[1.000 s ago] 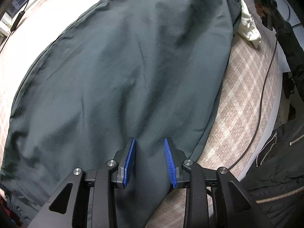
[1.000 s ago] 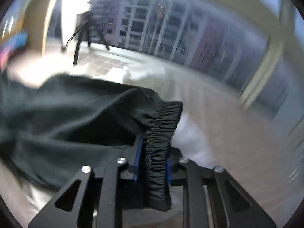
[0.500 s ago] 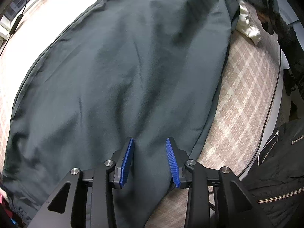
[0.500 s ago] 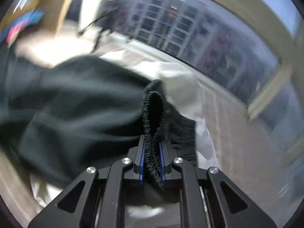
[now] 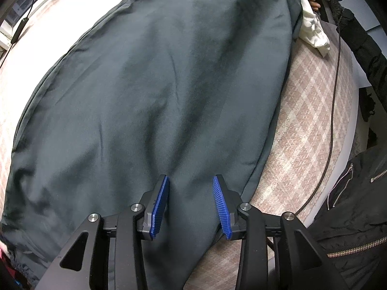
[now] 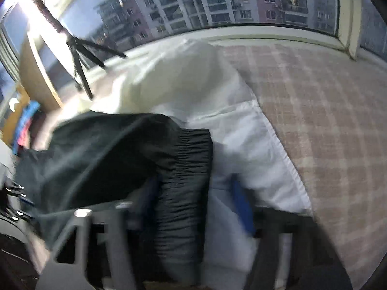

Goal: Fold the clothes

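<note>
Dark grey-green trousers (image 5: 150, 101) lay spread flat across the plaid bed cover (image 5: 314, 111), filling most of the left wrist view. Left gripper (image 5: 191, 205) pointed straight down over the near end of the fabric, blue pads (image 5: 158, 207) apart, cloth lying under and between them, nothing pinched. A white garment (image 5: 314, 31) sat bunched just beside the far right edge of the trousers, and a thin dark cable (image 5: 335, 101) ran along the cover on that side. A person's black jacket (image 5: 350, 207) with zips showed at the lower right. In the right wrist view, blurred, the right gripper (image 6: 200, 207) had its jaws just been opening; the elastic waistband (image 6: 186, 183) of the trousers lay between them against the left finger, the right blue pad (image 6: 241, 207) stood clear of it, so no grip. White bedding (image 6: 217, 120) lay under and beyond the waistband. A black tripod (image 6: 79, 60) stood near the window (image 6: 217, 0), apartment blocks outside.
</note>
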